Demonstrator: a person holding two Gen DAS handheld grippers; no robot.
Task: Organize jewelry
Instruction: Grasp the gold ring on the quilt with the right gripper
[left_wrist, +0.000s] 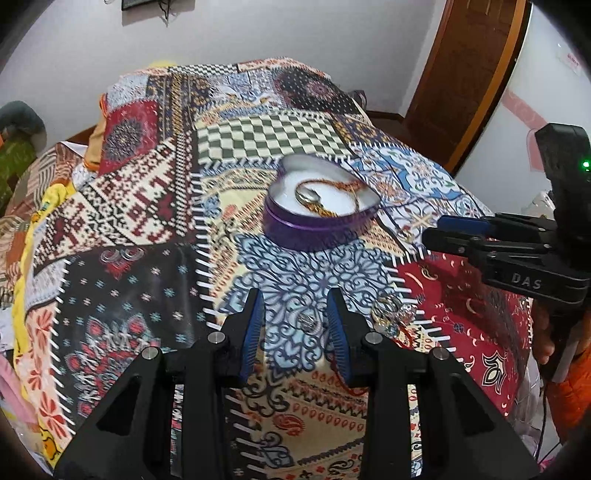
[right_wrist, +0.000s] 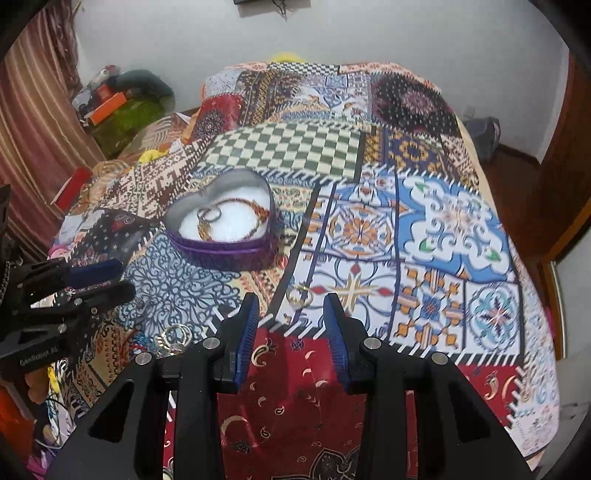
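Surface: patchwork bedspread (right_wrist: 436, 229) over a bed, busy print, so small metal pieces are hard to pick out against it.
Box: purple heart-shaped tin (left_wrist: 319, 206), lid off, white lining; a ring and a reddish-gold chain already lie inside.
Left target: small ring (left_wrist: 308, 321) on the blue scroll patch, seen between my left fingers; a cluster of rings (left_wrist: 388, 312) lies just right of the right-hand finger.
Right target: gold ring (right_wrist: 300, 295) on the white-and-blue patch, just beyond my right fingertips, near the tin.
Left gripper (left_wrist: 295, 299): jaws partly open, nothing held.
Right gripper (right_wrist: 291, 304): jaws partly open, nothing held, pointing steeply down at the cloth.
Step, my judgement: approach for a pick, one ring per jaw.
Technique: straddle the ring evenly, press pads lightly into the soft cloth, close slowly so the ring does not tip or skid.
Risk: pinching a fold of bedspread with the ring; lift straight, then check before moving to the tin.
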